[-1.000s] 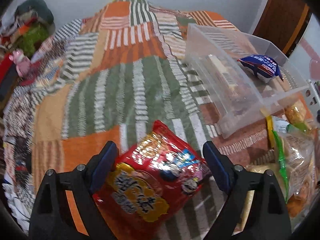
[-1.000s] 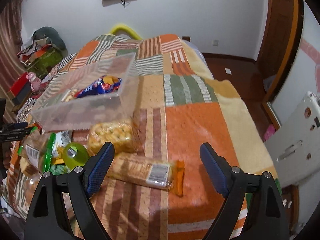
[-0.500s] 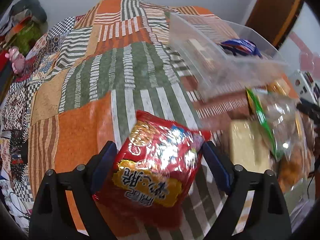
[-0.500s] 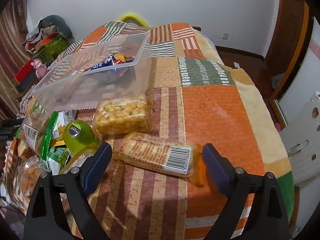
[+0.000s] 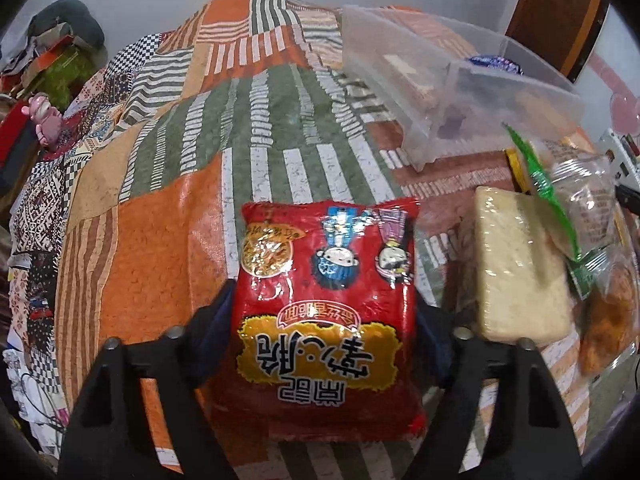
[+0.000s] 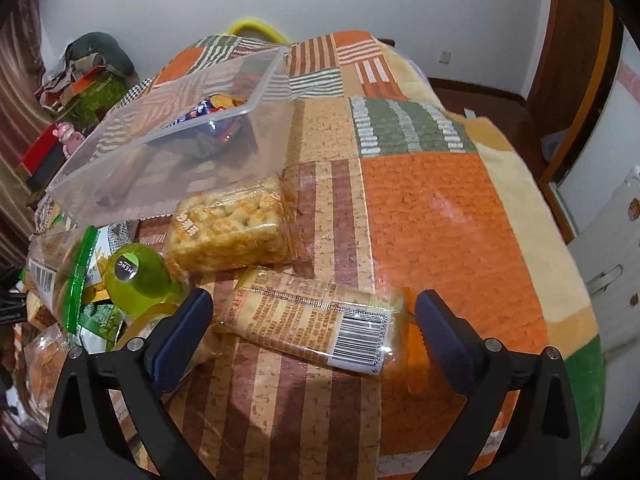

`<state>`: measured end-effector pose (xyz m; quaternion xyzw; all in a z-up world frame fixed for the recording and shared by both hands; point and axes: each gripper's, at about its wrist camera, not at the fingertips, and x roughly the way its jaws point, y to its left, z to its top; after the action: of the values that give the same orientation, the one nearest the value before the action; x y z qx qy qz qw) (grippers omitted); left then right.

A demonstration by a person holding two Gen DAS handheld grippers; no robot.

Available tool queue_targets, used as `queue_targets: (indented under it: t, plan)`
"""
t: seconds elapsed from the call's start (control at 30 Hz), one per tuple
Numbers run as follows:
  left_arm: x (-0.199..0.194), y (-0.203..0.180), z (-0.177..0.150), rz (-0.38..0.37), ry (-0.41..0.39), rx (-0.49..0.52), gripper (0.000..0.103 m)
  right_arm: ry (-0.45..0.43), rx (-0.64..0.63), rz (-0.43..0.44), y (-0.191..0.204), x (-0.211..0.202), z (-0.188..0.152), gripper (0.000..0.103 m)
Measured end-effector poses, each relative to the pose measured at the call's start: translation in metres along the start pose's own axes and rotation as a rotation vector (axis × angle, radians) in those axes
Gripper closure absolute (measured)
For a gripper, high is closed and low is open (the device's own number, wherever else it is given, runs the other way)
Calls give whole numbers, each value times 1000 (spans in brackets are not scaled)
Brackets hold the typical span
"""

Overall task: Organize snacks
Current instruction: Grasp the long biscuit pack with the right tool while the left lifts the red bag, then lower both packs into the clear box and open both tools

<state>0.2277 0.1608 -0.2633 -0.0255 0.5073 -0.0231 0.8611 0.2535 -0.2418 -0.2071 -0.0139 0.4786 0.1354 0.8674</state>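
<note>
Snack bag (image 5: 326,312) in left tool (image 5: 325,312); bin (image 5: 452,80) beyond, wafer pack (image 5: 516,276) beside.

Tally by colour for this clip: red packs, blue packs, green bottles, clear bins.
Red pack: 1
Blue pack: 1
Green bottle: 1
Clear bin: 1
Total: 4

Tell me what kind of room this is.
Probably a bedroom at home: snacks lie on a patchwork blanket over what looks like a bed, clothes are piled by the wall, and a wooden door stands right.
</note>
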Motion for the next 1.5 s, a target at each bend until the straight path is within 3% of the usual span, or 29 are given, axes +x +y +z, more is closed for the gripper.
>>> queue_targets:
  t: [0.1, 0.17, 0.23, 0.53, 0.7, 1.03, 1.23, 1.5]
  plan:
    - [-4, -2, -5, 7, -18, -10, 33, 6, 16, 9, -4, 4, -1, 4]
    - [-6, -3, -7, 19, -25, -16, 33, 3, 2, -13, -1, 3, -2, 15]
    - [-9, -2, -9, 30, -30, -26, 33, -3, -19, -29, 3, 1, -4, 20]
    - [-47, 6, 0, 65, -108, -62, 33, -39, -2, -23, -3, -16, -3, 29]
    - [-70, -4, 12, 73, -172, -45, 33, -82, 1, -10, -4, -36, 3, 30]
    - [-104, -40, 49, 15, -278, 2, 33, -210, -32, 37, 13, -68, 32, 30]
    - [-107, -58, 73, -12, -314, 13, 33, -276, -79, 78, 33, -70, 56, 30]
    - [-97, -75, 102, -28, -336, 38, 33, -299, -119, 121, 58, -53, 81, 30]
